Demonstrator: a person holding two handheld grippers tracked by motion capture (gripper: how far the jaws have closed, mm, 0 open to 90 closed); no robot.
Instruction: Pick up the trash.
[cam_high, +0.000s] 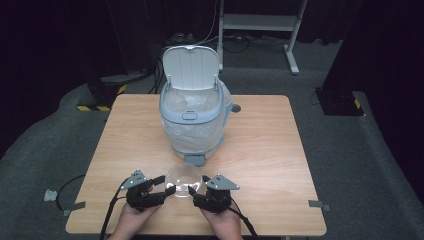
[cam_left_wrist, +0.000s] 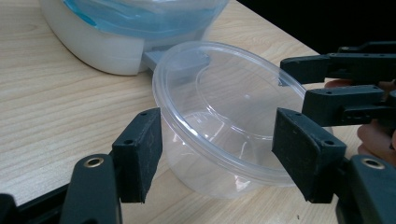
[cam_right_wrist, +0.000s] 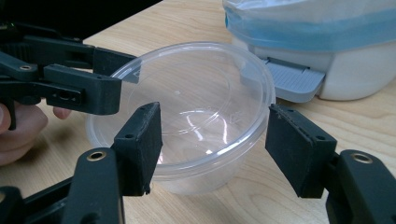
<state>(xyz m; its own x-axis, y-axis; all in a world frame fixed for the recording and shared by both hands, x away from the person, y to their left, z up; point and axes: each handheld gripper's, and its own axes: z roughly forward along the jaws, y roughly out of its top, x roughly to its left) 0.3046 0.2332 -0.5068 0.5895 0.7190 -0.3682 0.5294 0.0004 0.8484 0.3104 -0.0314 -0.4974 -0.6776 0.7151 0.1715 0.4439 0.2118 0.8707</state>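
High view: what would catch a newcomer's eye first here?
The white and blue bin, lid up and lined with a clear bag, stands mid-table. Just in front of its pedal sits a clear plastic bowl on the wooden table. The left tool and right tool flank the bowl from either side, jaws open.

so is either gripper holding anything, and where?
Nothing held. Both the left gripper and right gripper stand open around the clear plastic bowl, jaws flanking its rim.
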